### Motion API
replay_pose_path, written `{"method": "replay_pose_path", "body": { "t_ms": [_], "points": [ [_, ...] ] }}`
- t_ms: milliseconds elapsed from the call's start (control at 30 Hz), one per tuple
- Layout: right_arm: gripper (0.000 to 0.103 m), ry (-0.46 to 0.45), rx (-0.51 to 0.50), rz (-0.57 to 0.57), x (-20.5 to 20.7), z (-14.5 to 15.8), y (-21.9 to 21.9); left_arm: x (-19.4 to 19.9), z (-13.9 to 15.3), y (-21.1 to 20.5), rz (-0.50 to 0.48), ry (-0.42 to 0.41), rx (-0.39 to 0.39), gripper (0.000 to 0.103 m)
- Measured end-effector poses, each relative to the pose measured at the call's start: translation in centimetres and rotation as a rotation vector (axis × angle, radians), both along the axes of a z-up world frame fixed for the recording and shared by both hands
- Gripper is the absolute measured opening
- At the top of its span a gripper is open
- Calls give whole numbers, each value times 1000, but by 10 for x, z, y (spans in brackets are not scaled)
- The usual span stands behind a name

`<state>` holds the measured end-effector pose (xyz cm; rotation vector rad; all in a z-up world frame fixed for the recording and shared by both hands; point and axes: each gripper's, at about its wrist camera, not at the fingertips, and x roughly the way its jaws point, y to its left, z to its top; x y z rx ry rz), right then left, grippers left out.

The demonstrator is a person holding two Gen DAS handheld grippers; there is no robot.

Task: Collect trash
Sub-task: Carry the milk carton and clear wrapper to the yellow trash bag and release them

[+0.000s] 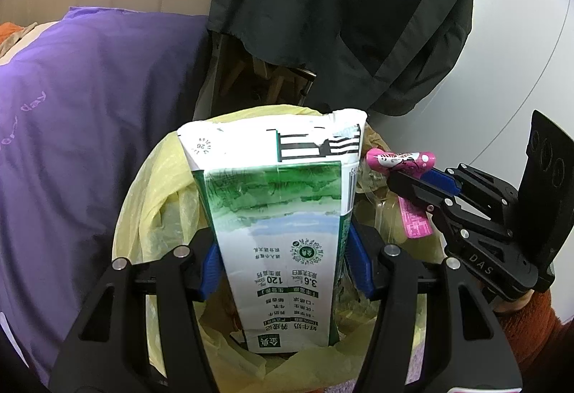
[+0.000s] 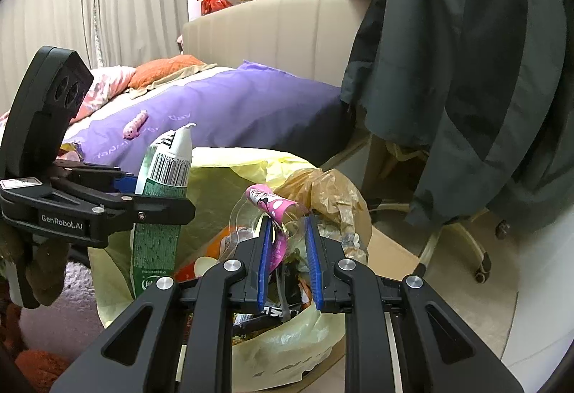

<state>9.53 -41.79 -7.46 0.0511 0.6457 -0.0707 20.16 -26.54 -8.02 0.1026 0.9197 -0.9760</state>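
Observation:
A green-and-white milk carton stands upside down between the blue pads of my left gripper, which is shut on its sides. It hangs over a bin lined with a yellow bag. At the right, my right gripper is shut on a pink printed wrapper above the bin's far rim. In the right wrist view that pink wrapper, with some clear plastic, sits pinched at the tips of the right gripper. The left gripper holds the carton at the left. Trash fills the yellow bag.
A bed with a purple cover lies behind the bin, and a small pink wrapper rests on it. A dark jacket hangs over a wheeled chair at the right. Crumpled brown plastic sits at the bin's rim.

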Motion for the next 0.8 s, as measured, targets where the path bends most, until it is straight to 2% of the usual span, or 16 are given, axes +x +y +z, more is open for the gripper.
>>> {"method": "replay_pose_path", "body": {
  "t_ms": [367, 400, 467, 500, 533, 667, 800],
  "points": [
    [19, 6, 17, -24, -3, 0, -1, 7, 4, 1, 2, 49, 2, 56],
    [21, 5, 19, -29, -4, 0, -1, 7, 5, 2, 3, 55, -5, 58],
    [30, 5, 22, -35, -5, -1, -2, 7, 6, 7, 10, 59, -20, 67],
    [39, 8, 24, -34, -6, -2, -1, 6, 8, 9, 17, 56, -27, 69],
    [44, 9, 29, -31, -7, -3, -1, 5, 9, 10, 22, 53, -29, 69],
    [44, 12, 15, -34, -10, -4, 3, 1, 16, 17, 47, 31, -32, 71],
    [46, 6, -3, -41, -14, 2, 8, -5, 28, 30, 106, -32, -30, 72]
  ]
}}
